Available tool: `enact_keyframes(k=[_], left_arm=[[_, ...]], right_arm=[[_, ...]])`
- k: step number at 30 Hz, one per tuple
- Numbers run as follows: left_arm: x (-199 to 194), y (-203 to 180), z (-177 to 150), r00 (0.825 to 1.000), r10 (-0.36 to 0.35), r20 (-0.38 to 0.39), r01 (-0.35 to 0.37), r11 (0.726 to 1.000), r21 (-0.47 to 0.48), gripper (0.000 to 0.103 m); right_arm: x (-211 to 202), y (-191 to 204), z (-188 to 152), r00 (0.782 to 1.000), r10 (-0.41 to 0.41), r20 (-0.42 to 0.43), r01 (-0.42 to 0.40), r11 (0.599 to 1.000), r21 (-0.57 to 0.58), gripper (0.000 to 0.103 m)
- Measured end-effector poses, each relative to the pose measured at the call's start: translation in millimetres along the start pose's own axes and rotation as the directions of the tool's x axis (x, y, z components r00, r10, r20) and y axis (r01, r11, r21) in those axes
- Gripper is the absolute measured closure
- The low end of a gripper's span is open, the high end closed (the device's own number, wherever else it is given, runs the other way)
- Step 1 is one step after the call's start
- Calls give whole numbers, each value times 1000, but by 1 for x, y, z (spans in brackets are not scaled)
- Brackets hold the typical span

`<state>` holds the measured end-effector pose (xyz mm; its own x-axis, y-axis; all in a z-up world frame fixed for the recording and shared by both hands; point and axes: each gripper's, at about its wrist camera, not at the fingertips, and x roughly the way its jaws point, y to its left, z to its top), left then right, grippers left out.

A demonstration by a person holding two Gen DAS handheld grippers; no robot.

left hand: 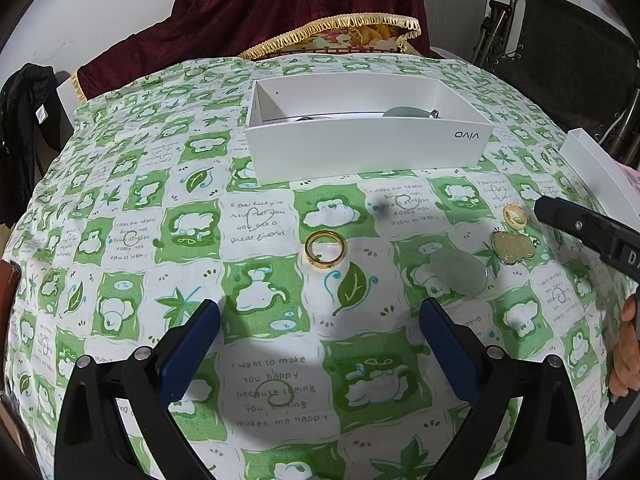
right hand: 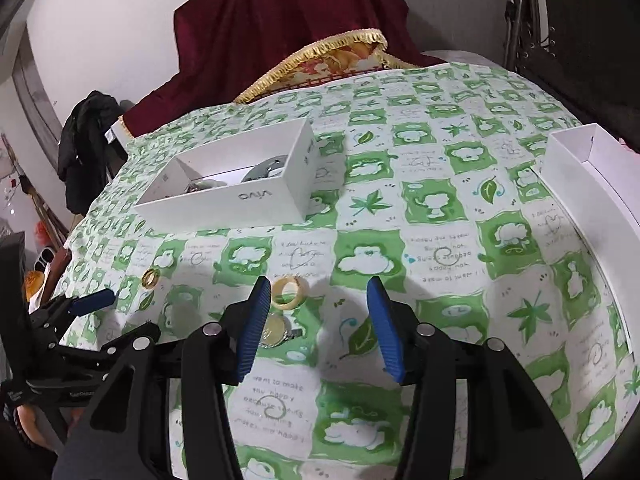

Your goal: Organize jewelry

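A gold ring (left hand: 325, 249) lies on the green patterned tablecloth (left hand: 264, 380), just ahead of my open, empty left gripper (left hand: 320, 320). To its right lie a cream ring (left hand: 515, 215), a glittery pendant (left hand: 514, 247) and a pale jade piece (left hand: 466, 274). A white vivo box (left hand: 368, 148) behind holds some jewelry. In the right wrist view my right gripper (right hand: 318, 300) is open and empty, with the cream ring (right hand: 291, 294) and the pendant (right hand: 276, 330) beside its left finger. The gold ring (right hand: 150, 278) and the vivo box (right hand: 240, 184) lie further left.
A second white box (right hand: 592, 184) sits at the table's right edge, also in the left wrist view (left hand: 600, 176). A dark red cloth (left hand: 280, 8) and a gold-fringed cushion (left hand: 360, 36) lie behind the table. A folding chair (left hand: 560, 60) stands at the back right.
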<state>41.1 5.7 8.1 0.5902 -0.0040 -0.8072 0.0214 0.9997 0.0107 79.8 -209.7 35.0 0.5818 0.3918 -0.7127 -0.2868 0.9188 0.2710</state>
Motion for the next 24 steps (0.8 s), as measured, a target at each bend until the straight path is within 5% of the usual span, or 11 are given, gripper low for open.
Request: enact_keyframes(k=[10,14,18,24], left_arm=[[-9,12,6,998,-49,50,53,996,-66,3],[-19,-9,11,990,-93,108,92,996,22,3],[-17,-43,16,990,-74,120,53,985,165,3],[11,-57,26,999,-30,36,22,978,208,3]], right_arm=[[1,3,-7,999,43,-22,-43,999,-8,54],[-2,4,-6,1000,22,-5,-22,1000,-10,54],[-2,-9,-5,1000,9,-9,-9,999,51,53],[-3,-11,-5,1000,17,-10,-17,998,61,51]])
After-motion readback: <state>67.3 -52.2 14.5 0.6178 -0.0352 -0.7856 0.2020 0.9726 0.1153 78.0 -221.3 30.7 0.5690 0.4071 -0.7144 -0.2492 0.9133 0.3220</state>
